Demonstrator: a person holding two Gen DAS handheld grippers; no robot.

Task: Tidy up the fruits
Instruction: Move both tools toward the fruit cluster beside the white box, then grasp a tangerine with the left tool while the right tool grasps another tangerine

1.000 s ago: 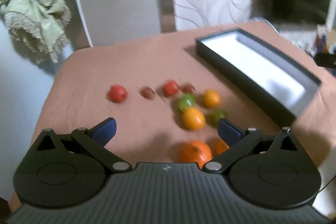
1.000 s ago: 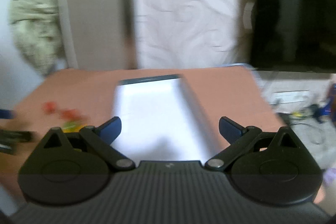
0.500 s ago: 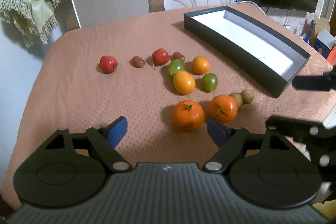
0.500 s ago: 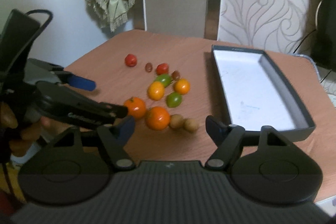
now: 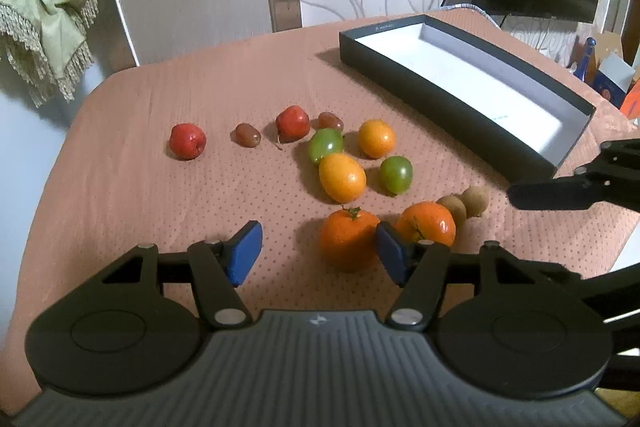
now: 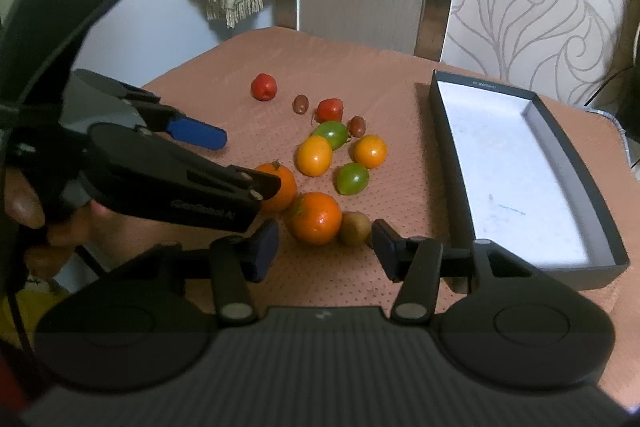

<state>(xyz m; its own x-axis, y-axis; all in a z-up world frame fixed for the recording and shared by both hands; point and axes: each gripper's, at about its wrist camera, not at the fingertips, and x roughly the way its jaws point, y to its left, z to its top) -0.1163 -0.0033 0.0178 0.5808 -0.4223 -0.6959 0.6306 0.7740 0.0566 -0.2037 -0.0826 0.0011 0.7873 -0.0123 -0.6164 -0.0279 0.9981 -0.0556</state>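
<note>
Now lower, tongs (image 5: 316, 253) (left) nearer mandarin (image 5: 347, 241)

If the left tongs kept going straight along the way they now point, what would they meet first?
Most likely the nearer large orange, which sits just ahead of the open left tongs, toward their right finger. The second orange lies partly behind that finger. Depth is hard to judge here, so this is an estimate.
</note>
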